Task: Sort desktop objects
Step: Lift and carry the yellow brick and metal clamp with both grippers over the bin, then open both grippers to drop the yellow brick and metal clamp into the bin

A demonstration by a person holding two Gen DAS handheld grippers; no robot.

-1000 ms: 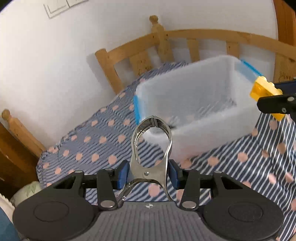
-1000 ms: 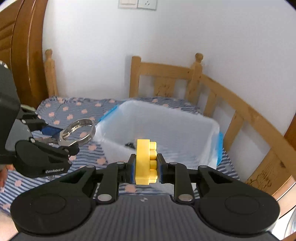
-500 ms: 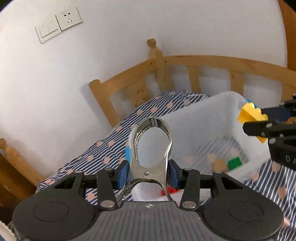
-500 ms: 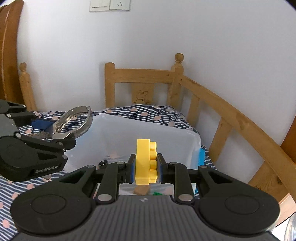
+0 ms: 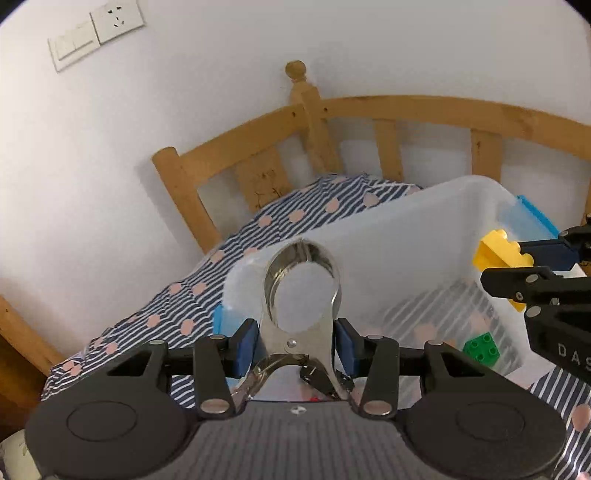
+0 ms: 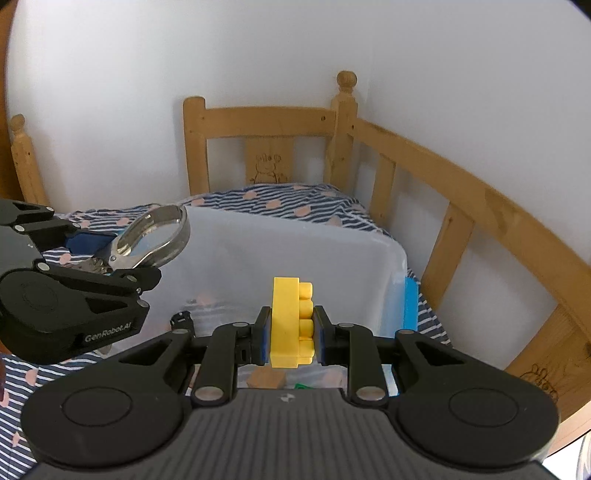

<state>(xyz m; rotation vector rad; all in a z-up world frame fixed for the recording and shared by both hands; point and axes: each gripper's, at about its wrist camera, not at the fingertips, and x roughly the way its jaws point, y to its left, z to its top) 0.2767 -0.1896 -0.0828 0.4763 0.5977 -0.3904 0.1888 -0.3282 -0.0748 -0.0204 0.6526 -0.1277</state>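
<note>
My left gripper (image 5: 295, 341) is shut on a shiny metal clamp (image 5: 301, 295) with a round loop end, held above the near left corner of a clear plastic bin (image 5: 406, 236). The clamp also shows in the right wrist view (image 6: 151, 240). My right gripper (image 6: 291, 330) is shut on a yellow toy brick (image 6: 290, 321), held over the bin (image 6: 295, 254). The brick shows at the right of the left wrist view (image 5: 498, 254). Inside the bin lie a green brick (image 5: 480, 345) and other small items, partly hidden.
The bin stands on a blue striped sheet with pink dots (image 5: 177, 299) on a small bed. A wooden bed rail (image 6: 443, 184) runs behind and to the right of the bin. The bin has blue latches (image 6: 410, 302). A white wall with a socket (image 5: 114, 20) is behind.
Both grippers have moved forward and now hang over the bin, each still holding its object. The bin's inside has come into view.
</note>
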